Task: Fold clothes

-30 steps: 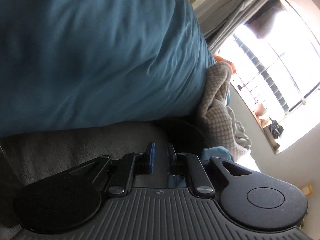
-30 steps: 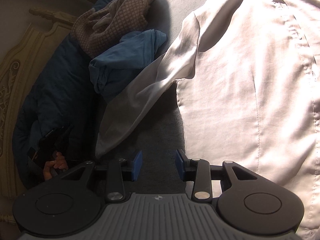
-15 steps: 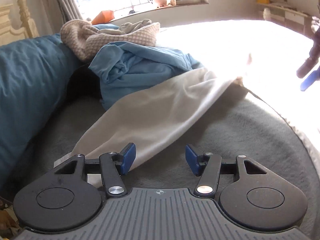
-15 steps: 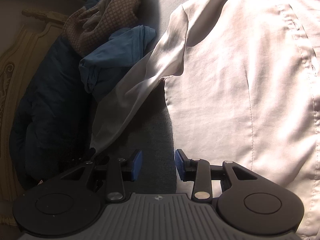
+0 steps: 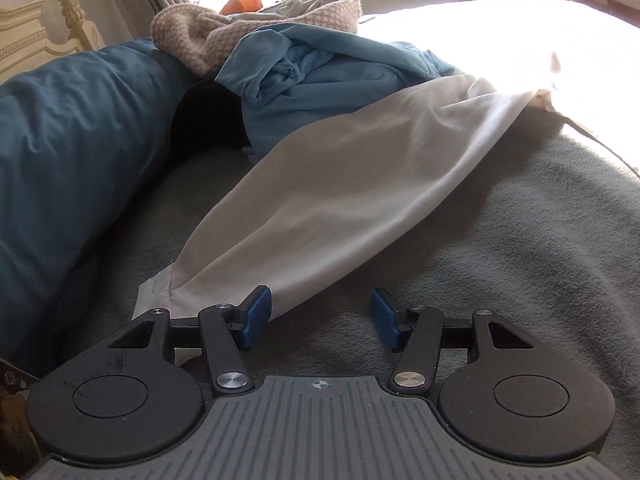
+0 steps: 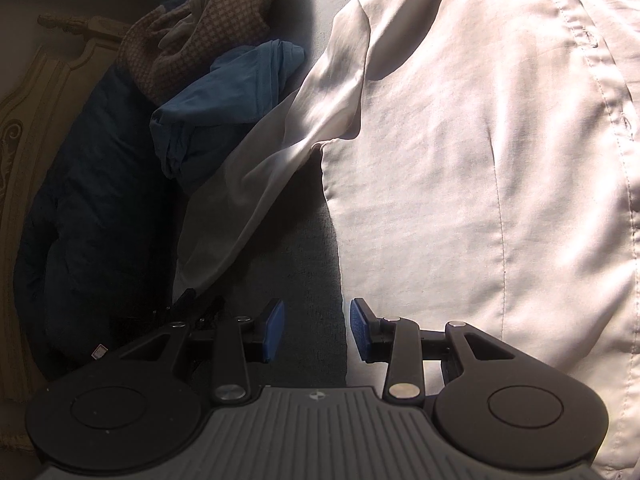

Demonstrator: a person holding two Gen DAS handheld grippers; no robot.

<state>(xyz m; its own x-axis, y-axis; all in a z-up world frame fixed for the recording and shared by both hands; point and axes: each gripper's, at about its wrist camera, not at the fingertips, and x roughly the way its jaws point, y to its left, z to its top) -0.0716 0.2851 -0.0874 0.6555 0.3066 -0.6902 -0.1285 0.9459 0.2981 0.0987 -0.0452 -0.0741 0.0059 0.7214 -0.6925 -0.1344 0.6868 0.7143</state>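
White shirt (image 6: pixel 460 152) lies flat on the grey bed (image 5: pixel 520 240), sleeve (image 5: pixel 320 200) stretched twd the left tool (image 5: pixel 320 312) (jaws apart, nothing gripped); right tool (image 6: pixel 316 330) also released, at shirt's edge

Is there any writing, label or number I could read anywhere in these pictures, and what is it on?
No readable words or numbers in either view.
Small tag by the dark blue bedding: too small and dark to read.
Small round crosshair mark on the left gripper's grey body: a symbol, not text.
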